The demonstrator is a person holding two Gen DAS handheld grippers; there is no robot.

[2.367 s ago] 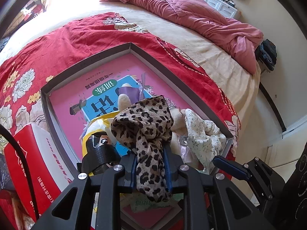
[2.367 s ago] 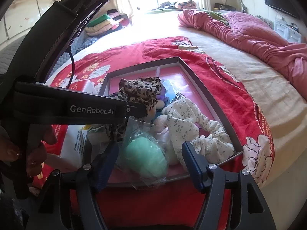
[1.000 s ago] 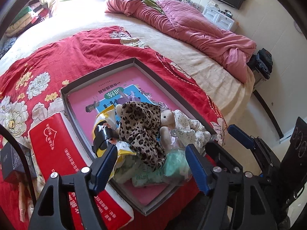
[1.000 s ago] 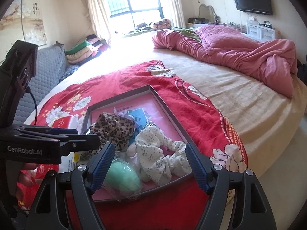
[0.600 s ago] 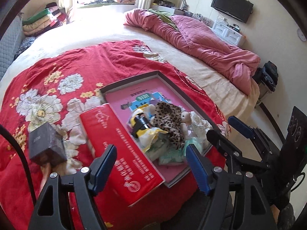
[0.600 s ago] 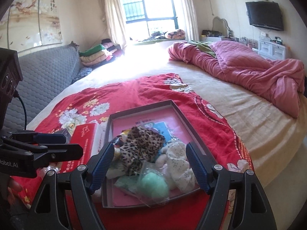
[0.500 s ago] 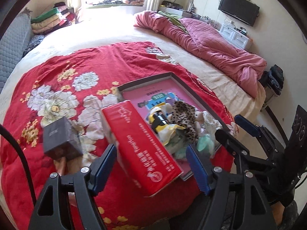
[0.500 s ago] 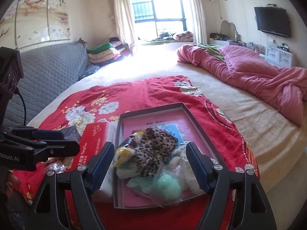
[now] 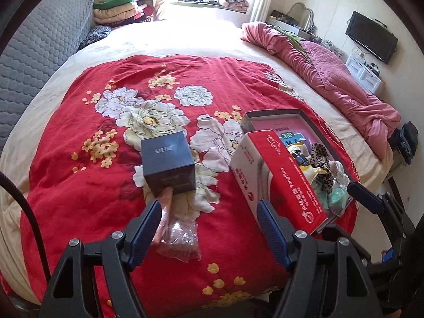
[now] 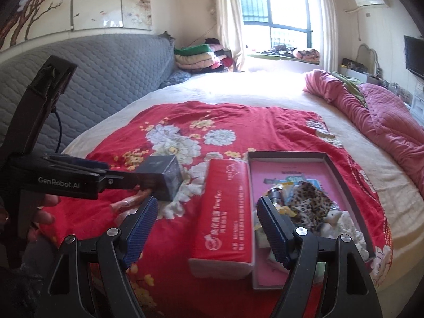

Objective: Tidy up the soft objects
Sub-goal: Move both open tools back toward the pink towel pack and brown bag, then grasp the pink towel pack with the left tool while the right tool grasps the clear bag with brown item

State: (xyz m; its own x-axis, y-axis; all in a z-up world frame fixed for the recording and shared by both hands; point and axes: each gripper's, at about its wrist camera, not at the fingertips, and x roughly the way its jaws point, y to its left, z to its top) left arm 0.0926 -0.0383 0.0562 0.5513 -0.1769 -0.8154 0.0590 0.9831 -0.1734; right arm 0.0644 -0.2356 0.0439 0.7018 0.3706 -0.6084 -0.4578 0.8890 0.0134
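Soft objects: leopard-print fabric (image 10: 308, 202), white floral cloth (image 10: 349, 228), mint bagged item (image 9: 335, 194) heaped in grey tray (image 10: 341, 175), near end. Red pack (image 10: 225, 212) beside tray. Left gripper (image 9: 209, 230), right gripper (image 10: 206, 229): fingers apart, empty, above red bedspread (image 9: 106, 122).

- The left gripper (image 9: 209, 229), black-framed with two blue ribbed fingers (image 9: 144, 228), is held wide apart with nothing between the pads, raised above the bed and pointing toward the far side.
- The right gripper (image 10: 205, 232), the same black frame with blue ribbed fingers (image 10: 273, 234), is likewise spread wide and holds nothing, level and pointing far.
- In the right wrist view the left gripper's black body reaches in from the left edge, with fingertips of the person's left hand (image 10: 39, 217) wrapped around its handle.
- The two grippers sit side by side, well apart.
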